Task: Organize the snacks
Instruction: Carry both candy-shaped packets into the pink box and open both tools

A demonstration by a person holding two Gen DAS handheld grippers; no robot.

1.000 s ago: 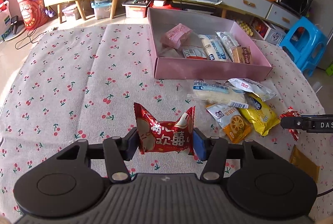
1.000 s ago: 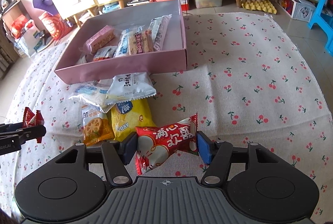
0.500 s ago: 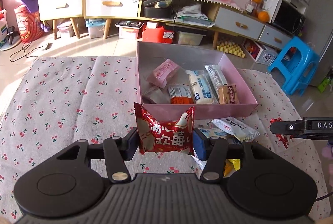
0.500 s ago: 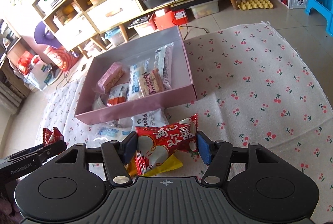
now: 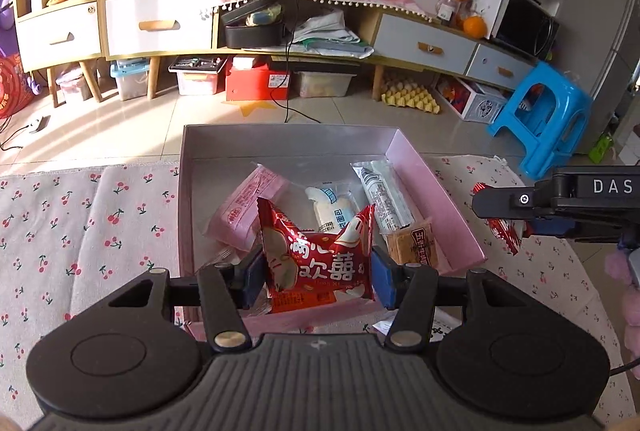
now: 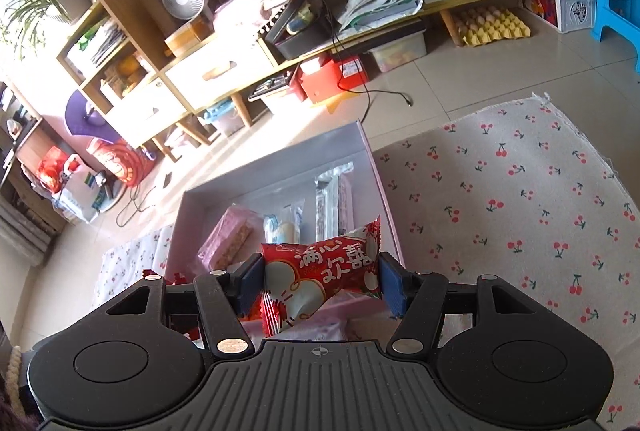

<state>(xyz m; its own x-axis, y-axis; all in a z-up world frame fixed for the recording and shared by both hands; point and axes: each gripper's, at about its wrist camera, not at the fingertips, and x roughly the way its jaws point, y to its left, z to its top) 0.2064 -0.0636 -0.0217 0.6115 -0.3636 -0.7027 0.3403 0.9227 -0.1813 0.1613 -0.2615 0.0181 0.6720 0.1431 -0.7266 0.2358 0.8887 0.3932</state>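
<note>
You've swung both hand-held grippers, left (image 5: 318,273) and right (image 6: 320,285), up over the pink box (image 5: 436,191), each clamped on a red snack packet (image 5: 320,259), box at twelve o'clock, several snacks already inside, these two yet undropped.

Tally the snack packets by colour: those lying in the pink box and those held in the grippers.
Red packets, held: 2, one in the left gripper and one in the right gripper
Pink packet in the pink box: 1
White packets in the box: 2
Brown packet in the box: 1
Total: 6
</note>
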